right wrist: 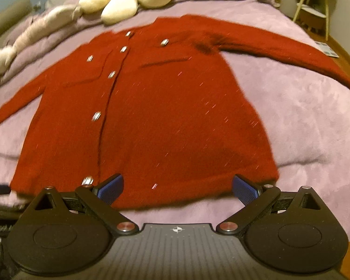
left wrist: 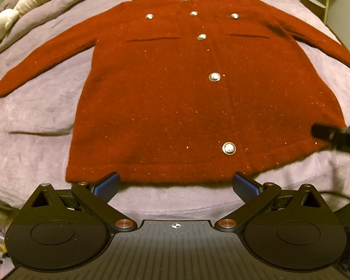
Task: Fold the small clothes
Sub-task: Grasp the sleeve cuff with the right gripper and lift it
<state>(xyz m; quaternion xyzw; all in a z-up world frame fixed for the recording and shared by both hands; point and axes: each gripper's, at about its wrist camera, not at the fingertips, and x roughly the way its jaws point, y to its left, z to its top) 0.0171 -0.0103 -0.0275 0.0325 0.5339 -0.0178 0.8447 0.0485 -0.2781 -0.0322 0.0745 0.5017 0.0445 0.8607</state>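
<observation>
1. Left wrist view: a red cardigan (left wrist: 175,93) is laid flat, front up, on a bed covered with a lilac blanket (left wrist: 35,116); both sleeves are spread outward.
2. Silver buttons (left wrist: 214,77) are seen in a row down the cardigan's front, with one more on each chest pocket.
3. The left hand-held gripper (left wrist: 176,184) is held just short of the hem, its blue-padded fingers (left wrist: 106,185) spread wide with nothing between them.
4. A dark object, taken to be part of the other gripper, is seen at the right edge near the hem corner; it is blurred.
5. Pale cushions (left wrist: 2,25) are noted at the far left of the bed.
6. Right wrist view: the same cardigan (right wrist: 165,116) is seen, blurred, lying flat on the blanket (right wrist: 303,128).
7. The right hand-held gripper (right wrist: 177,186) is held at the hem, fingers (right wrist: 245,190) spread wide and empty; the left fingertip overlaps the hem edge in the picture, and contact cannot be told.
8. A cream flower-shaped cushion (right wrist: 128,2) lies beyond the collar.
9. A small light-legged stand (right wrist: 315,11) is seen at upper right, off the bed.
</observation>
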